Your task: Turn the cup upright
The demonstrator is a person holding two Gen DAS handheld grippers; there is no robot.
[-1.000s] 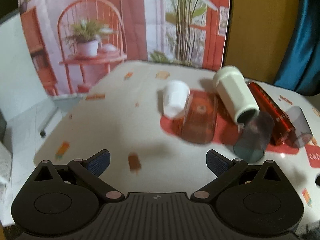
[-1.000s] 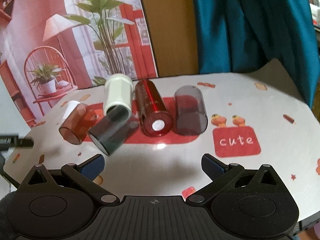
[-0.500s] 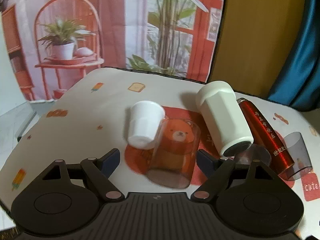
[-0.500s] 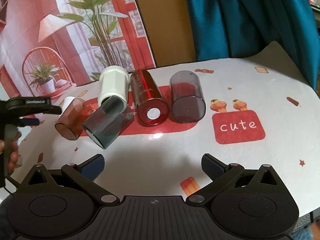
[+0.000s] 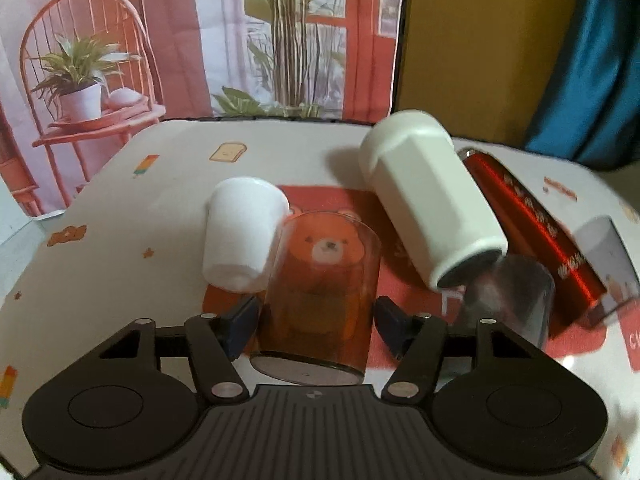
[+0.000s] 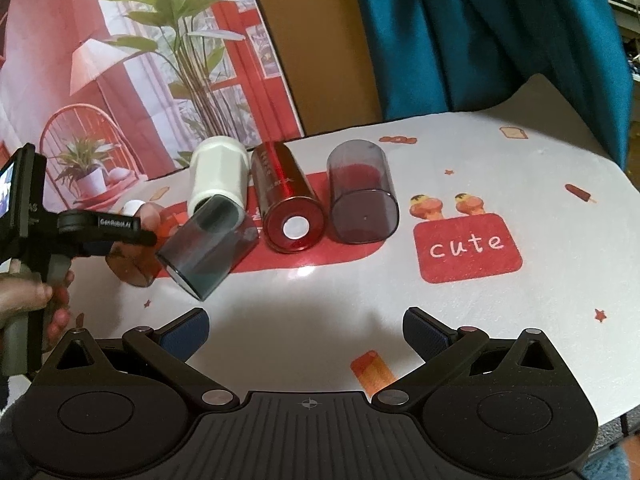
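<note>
A clear amber cup (image 5: 320, 300) lies on its side on the table, base toward me. My left gripper (image 5: 316, 322) is open with one finger on each side of the cup, close to its walls but apart from them. The amber cup also shows in the right wrist view (image 6: 130, 264), partly hidden behind the left gripper (image 6: 100, 236). My right gripper (image 6: 306, 330) is open and empty, low over the table's front.
Other cups lie on their sides: a small white cup (image 5: 240, 236), a tall white tumbler (image 5: 432, 204), a red metal bottle (image 6: 286, 202), a smoky grey cup (image 6: 208, 246) and a dark clear cup (image 6: 362, 198). A photo backdrop (image 5: 200, 40) stands behind.
My left gripper has moved forward and down until its open fingers straddle the amber cup. My right gripper has stayed low and open, shifting only slightly.
</note>
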